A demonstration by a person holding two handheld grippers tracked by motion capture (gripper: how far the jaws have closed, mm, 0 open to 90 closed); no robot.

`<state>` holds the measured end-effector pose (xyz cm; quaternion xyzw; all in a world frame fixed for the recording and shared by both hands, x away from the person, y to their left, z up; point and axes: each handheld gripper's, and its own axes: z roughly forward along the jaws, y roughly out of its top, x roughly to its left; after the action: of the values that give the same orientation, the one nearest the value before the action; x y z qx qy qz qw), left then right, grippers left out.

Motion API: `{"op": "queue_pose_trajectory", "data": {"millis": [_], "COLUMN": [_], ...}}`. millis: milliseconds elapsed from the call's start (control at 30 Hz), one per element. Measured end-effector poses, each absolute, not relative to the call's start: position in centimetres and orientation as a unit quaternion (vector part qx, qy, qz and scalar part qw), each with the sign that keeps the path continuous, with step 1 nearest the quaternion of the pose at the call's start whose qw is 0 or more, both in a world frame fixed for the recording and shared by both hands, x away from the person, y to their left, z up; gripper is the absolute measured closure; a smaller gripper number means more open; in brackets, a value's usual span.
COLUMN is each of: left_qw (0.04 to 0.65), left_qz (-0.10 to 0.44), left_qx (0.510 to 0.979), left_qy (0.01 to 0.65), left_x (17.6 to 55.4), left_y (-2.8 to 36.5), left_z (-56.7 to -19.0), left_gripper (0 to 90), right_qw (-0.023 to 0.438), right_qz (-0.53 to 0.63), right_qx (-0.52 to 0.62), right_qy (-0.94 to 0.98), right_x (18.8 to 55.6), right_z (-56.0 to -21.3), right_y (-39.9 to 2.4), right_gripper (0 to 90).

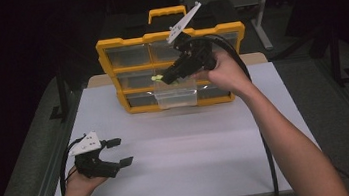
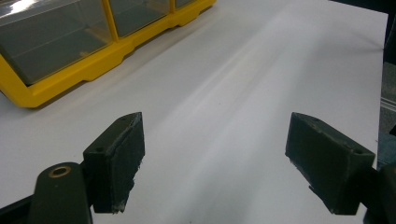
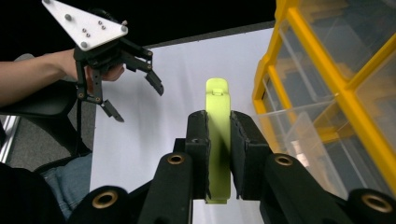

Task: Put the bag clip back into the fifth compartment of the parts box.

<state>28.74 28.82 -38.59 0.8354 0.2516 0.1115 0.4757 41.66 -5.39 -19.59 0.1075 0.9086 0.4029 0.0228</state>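
Spread left gripper [image 1: 118, 151] on bare table [image 1: 193, 146]; right gripper [image 3: 218, 154] (raised) pinching green clip [image 3: 218, 140].

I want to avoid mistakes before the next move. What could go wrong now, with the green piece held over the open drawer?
1. The right gripper clamps only the lower part of the flat green piece; it might pivot or slip.
2. The pulled-out clear drawer juts from the yellow organizer; a bump could tilt it or push it in.
3. The right gripper's cable hangs beside the forearm and may snag the table edge.
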Motion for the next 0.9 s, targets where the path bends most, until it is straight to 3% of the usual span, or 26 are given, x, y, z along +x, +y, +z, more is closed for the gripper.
{"op": "queue_pose_trajectory", "data": {"millis": [367, 900], "left_qw": [0.472, 0.475], "left_qz": [0.104, 0.108], "left_qx": [0.837, 0.835], "left_qy": [0.257, 0.256], "left_x": [28.7, 28.7], "left_y": [28.8, 28.7], "left_z": [-38.6, -38.6], "left_gripper": [19.8, 19.2], "right_qw": [0.039, 0.056], "right_qz": [0.401, 0.381], "right_qx": [0.118, 0.155], "right_qy": [0.908, 0.910], "right_x": [43.0, 45.1], "right_z": [-18.0, -19.1], "right_y": [-5.4, -6.6], "right_gripper": [77.0, 77.0]}}
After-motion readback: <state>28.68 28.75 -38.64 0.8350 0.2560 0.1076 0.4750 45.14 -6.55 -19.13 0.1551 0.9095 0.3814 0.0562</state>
